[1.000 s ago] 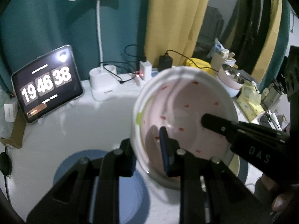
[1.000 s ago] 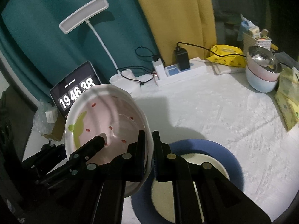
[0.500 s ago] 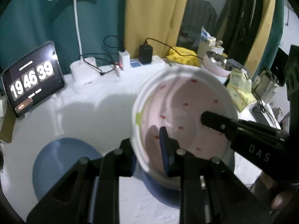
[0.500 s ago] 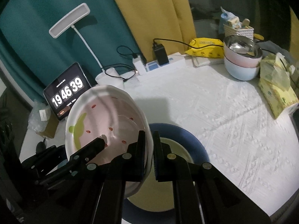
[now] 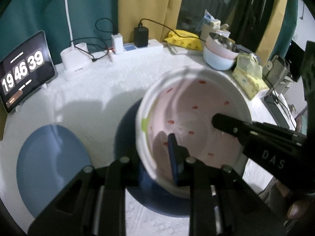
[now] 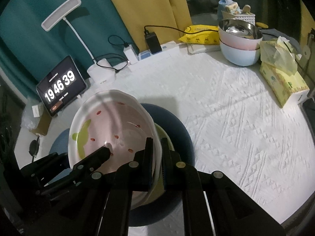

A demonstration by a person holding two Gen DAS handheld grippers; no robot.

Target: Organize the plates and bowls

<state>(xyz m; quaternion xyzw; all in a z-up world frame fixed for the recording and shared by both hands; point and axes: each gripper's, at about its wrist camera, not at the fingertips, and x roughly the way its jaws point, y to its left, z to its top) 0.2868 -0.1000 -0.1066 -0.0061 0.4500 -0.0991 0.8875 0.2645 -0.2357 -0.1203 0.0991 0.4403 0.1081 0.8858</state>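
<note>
Both claws are pinching the rim of the white ceramic bowl with the pink, red-speckled inside (image 5: 193,118): left claw (image 5: 157,157) on one side, right claw (image 6: 156,157) on the other. It hangs above the dark blue plate (image 6: 181,129) on the white surface (image 6: 236,118), not set down yet. The lighter blue plate (image 5: 51,165) sits apart, and the stacked bowls (image 6: 240,45) look done.

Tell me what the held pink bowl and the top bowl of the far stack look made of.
Pink bowl: likely glazed ceramic, glossy, painted red flecks; could be melamine. Top bowl of the stack: metal, probably stainless steel, with mirror-like reflections inside.
</note>
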